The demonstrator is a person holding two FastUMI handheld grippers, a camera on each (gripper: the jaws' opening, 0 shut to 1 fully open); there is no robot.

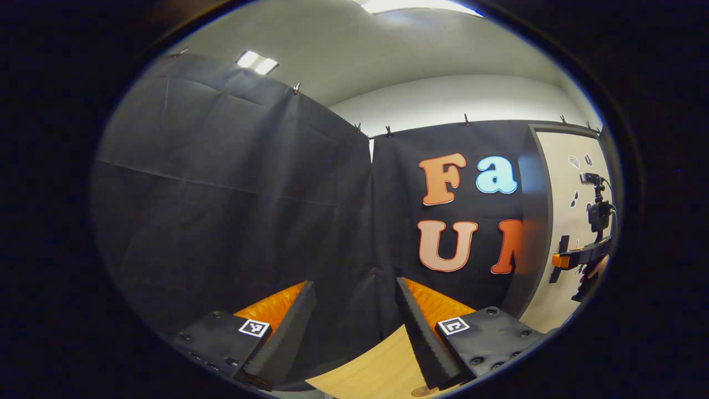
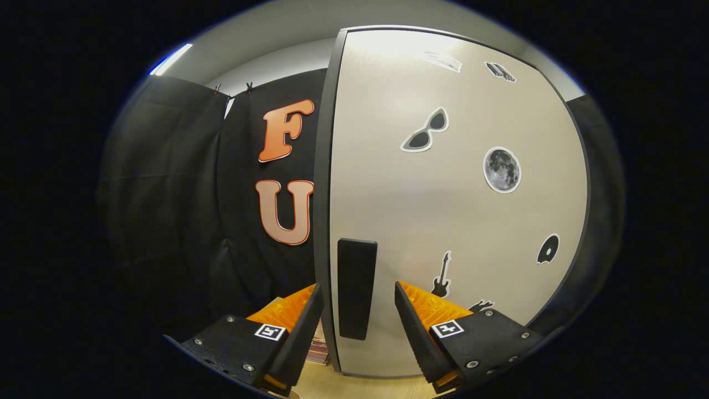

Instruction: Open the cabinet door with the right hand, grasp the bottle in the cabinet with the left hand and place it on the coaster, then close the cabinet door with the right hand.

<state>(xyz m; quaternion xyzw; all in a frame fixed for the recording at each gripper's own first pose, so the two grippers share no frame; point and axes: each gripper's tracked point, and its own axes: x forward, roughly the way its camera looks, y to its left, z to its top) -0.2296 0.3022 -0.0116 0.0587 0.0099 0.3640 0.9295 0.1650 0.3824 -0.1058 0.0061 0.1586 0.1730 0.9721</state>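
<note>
Right gripper [image 2: 354,327] spread wide, empty, fingers either side of dark handle [image 2: 356,288] on shut cabinet door [image 2: 443,210], not touching. Left gripper [image 1: 354,327] also wide open, empty, over wooden table [image 1: 371,366], facing black cloth wall [image 1: 221,210].

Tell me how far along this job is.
Nothing looks done: the cabinet door is shut. In hand: the right gripper is open, its fingers on either side of the door handle, not gripping. The left gripper is open and empty above the table. Opening, bottle transfer and closing remain.
</note>
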